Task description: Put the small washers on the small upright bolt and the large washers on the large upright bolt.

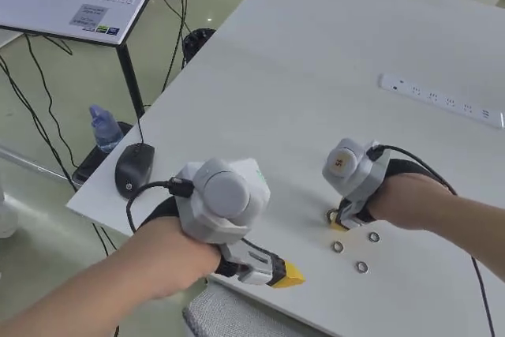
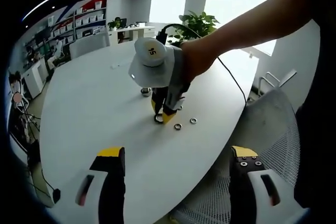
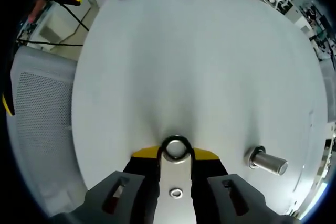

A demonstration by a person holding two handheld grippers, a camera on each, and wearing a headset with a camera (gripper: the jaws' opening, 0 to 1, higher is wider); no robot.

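Steel large washer (image 3: 176, 139) flat on white table (image 3: 184, 51), right at tips of right gripper (image 3: 176, 153).
Jaws flank it close each side; pinched or not, can't tell. Upright bolt (image 3: 265, 161) near, off to one side. 3 loose washers (image 1: 361, 267) beside. Left gripper (image 2: 177, 153) jaws wide apart, nothing btwn.

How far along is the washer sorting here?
Nothing looks done: the upright bolt appears bare. In hand: right tool closed on a washer lying on the table. Remaining: three loose washers; left tool open, idle.
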